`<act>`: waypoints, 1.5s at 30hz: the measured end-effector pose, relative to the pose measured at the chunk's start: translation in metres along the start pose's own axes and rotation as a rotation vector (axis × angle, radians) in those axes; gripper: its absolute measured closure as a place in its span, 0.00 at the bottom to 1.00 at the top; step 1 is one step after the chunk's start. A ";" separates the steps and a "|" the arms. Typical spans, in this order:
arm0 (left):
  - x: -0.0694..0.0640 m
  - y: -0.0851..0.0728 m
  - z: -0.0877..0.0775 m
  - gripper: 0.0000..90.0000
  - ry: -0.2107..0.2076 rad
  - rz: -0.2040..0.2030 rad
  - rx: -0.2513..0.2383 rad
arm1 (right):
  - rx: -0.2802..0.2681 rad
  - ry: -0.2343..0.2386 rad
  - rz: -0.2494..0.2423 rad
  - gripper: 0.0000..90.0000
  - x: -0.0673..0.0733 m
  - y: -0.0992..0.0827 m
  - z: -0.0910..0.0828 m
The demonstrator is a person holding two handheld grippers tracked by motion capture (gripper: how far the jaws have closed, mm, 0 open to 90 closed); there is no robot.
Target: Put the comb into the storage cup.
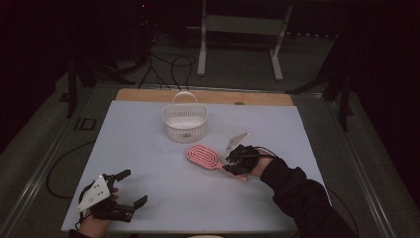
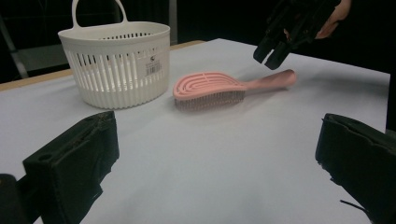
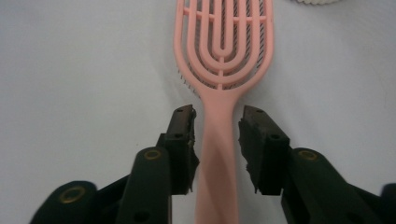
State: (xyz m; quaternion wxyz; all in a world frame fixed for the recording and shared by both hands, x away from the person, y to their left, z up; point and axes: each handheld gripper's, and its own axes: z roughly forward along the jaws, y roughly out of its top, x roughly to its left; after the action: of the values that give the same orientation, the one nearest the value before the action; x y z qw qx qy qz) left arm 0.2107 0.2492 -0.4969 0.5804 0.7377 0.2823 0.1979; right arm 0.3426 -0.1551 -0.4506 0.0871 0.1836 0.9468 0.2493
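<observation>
Pink hairbrush [image 1: 203, 157] lies flat on the white tabletop [image 1: 148, 163], centre-right of the high view, head pointing upper left, handle toward lower right. Bristles face down, as the left gripper view shows [image 2: 210, 88].

Right gripper [image 1: 233, 161] sits at the handle end of the brush, held by a hand with a dark sleeve [image 1: 297, 193] coming in from the lower right of the frame. In the right gripper view its fingers [image 3: 184, 140] stand either side of the brush handle [image 3: 217, 140], slightly spread, with a small gap on each side; pads not pressing on it. In the left gripper view that gripper [image 2: 275, 49] hangs just above the handle tip, upper right of the frame, apart from the brush.

Left gripper [image 1: 126, 191] is at the lower left of the high view, near the tabletop edge, well apart from the brush. Its fingers [image 2: 74, 163] are spread wide with nothing between them, bare tabletop in the gap.

White slotted basket [image 1: 184, 121] with loop handle stands upright in the upper centre of the high view, just beyond the brush head, not touching it. In the left gripper view it is at the upper left [image 2: 116, 60], label on its wall.
</observation>
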 end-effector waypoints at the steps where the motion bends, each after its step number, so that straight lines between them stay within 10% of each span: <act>1: 0.000 0.000 0.000 0.00 -0.001 0.000 0.000 | 0.005 0.001 -0.005 0.67 0.000 0.001 0.000; 18: 0.000 0.000 0.000 0.00 -0.004 -0.001 0.002 | 0.117 0.063 -0.016 0.10 0.000 0.015 0.007; 45: 0.001 0.000 0.000 0.00 -0.007 -0.007 0.004 | 0.256 0.046 -0.043 0.26 -0.003 0.030 0.038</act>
State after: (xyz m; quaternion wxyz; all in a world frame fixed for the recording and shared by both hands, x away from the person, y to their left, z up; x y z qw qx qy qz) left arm 0.2113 0.2499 -0.4972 0.5808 0.7385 0.2831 0.1927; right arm 0.3646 -0.1150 -0.4677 0.0467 0.1674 0.9763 0.1289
